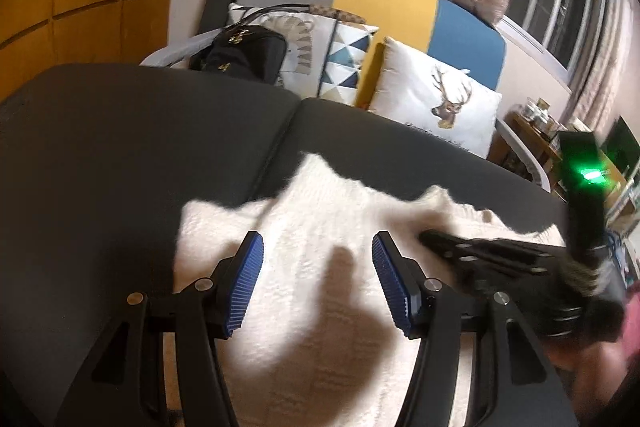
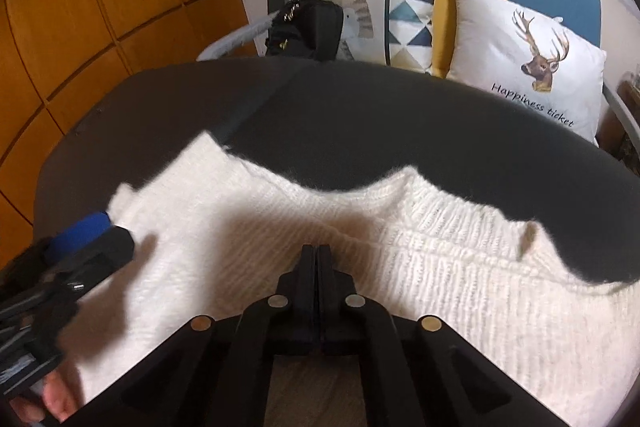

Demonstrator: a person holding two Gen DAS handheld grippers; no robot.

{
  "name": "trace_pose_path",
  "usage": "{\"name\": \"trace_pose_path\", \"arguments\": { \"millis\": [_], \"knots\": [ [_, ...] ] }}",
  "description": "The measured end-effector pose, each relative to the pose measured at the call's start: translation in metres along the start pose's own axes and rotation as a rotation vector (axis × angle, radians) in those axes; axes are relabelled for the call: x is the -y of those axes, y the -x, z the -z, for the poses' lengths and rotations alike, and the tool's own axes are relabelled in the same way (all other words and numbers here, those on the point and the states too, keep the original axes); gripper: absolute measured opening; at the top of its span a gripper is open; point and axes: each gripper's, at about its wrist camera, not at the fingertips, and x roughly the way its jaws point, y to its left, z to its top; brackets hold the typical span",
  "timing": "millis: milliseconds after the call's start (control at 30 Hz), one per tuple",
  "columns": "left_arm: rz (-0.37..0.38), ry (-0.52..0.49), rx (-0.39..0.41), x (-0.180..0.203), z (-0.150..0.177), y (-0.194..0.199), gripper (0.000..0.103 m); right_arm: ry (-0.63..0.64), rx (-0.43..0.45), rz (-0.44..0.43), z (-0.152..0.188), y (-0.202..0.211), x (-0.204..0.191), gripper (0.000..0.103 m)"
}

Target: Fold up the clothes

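My white fluffy knit sweater (image 2: 400,267) lies flat on the near side of the dark grey desk (image 2: 360,115). Left gripper (image 1: 318,279) jaws are spread over it; right gripper (image 2: 316,259) jaws are pressed together, pinching nothing.

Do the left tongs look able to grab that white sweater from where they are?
Probably yes. The left tongs stand open right above the white sweater, which lies flat on the dark table, with nothing between them. The right tongs, shut, sit off to the side.
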Motion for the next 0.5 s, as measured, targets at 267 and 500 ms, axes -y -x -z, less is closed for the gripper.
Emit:
{"name": "trace_pose_path", "arguments": {
  "millis": [267,500],
  "knots": [
    [-0.046,-0.141,-0.091,0.018,0.015,-0.057,0.07,-0.143,0.038,-0.081,0.004,0.009,0.027,0.005],
    [0.015,-0.096,-0.069,0.009,0.014,-0.055,0.07,-0.265,0.16,-0.036,0.041,0.105,0.047,0.026]
  ]
}}
